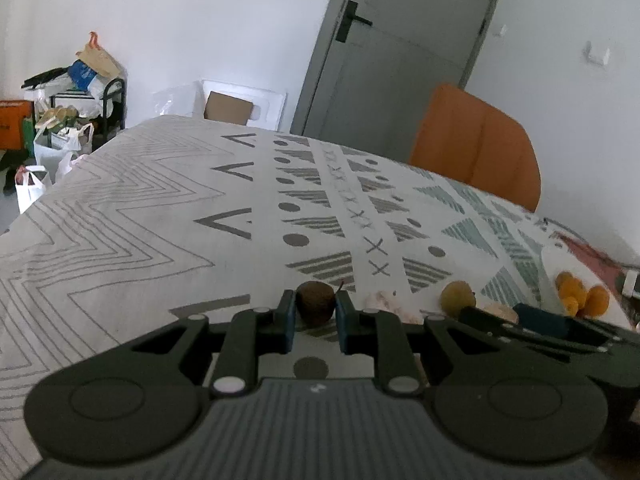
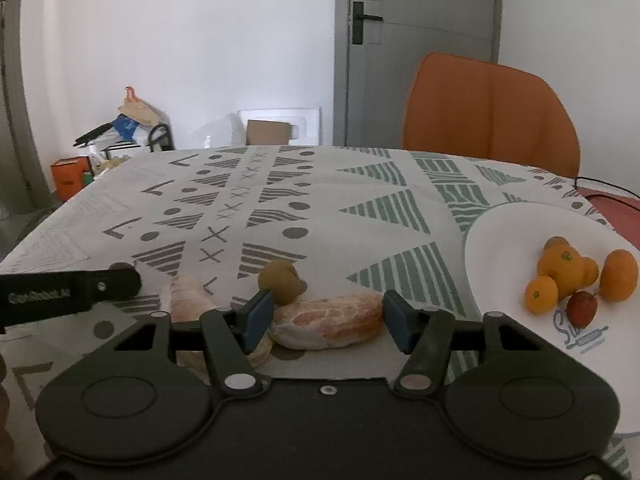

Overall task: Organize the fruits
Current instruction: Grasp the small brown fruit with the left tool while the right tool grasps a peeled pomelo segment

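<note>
White plate [image 2: 508,228] sits on the right side of the table, glossy, round, with a blue printed logo near its front edge. On it we count a cluster of small oranges [image 2: 564,268], smooth-skinned, touching each other, plus one small dark red fruit [image 2: 583,307] resting against the front of the cluster. In the left wrist view the same oranges [image 1: 580,293] show at far right, partly behind the other tool.

Our left gripper [image 1: 313,312] is narrowed onto a small brown fruit [image 1: 315,302]: both blue pads contact its sides, fruit sitting on the cloth, thin stem poking up to the right. Round, dull, matte skin.

Our right gripper [image 2: 326,320] is spread wide, jaws straddling a peeled citrus piece [image 2: 328,322] lying on the cloth. The right pad looks just clear of it; left side too close to call on contact. The piece is elongated, pale orange with white pith veins.

Just behind its left end sits a yellow-green fruit [image 2: 280,280], roundish, dull. A second peeled citrus piece [image 2: 186,294] lies further left, near the black body of the left tool, and a bit of peel is under the right tool's left finger.

Tablecloth [image 2: 320,208] is soft fabric, off-white, printed with grey and green triangles, dots, crosses, zigzags. Orange chair [image 2: 492,116] stands behind the table, grey door [image 2: 420,40] beyond it.
</note>
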Motion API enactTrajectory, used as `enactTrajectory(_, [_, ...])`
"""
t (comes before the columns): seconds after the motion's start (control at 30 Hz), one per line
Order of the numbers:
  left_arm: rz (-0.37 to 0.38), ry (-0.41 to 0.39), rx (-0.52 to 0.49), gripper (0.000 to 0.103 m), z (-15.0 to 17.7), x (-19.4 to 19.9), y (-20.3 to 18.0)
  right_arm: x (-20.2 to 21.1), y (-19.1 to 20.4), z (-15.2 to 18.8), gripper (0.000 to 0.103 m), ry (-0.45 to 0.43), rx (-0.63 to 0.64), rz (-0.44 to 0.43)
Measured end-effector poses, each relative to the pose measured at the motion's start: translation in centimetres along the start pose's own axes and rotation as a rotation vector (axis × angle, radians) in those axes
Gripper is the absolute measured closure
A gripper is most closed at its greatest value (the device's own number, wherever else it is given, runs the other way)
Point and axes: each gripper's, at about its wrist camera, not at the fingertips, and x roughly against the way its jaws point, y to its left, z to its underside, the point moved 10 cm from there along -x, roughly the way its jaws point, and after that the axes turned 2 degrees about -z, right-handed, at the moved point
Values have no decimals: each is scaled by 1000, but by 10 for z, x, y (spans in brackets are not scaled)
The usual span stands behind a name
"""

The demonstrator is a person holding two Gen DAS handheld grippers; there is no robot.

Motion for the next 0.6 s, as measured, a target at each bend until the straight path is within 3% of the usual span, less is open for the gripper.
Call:
enactTrajectory(0.1, [-12,-4,-24,81,1,-1,-1,5,6,3,45,6,14,-41])
enactTrajectory(0.43, [-21,-26,-64,72,2,-4,-6,8,4,9,32,19,18,-40])
enactTrajectory(0.57, [-16,-30,-54,72,1,-4,-5,4,4,11,33,24,22,-37])
enactTrajectory(0.6, [-14,-29,-52,72,2,-4,-4,4,4,11,38,26,18,-46])
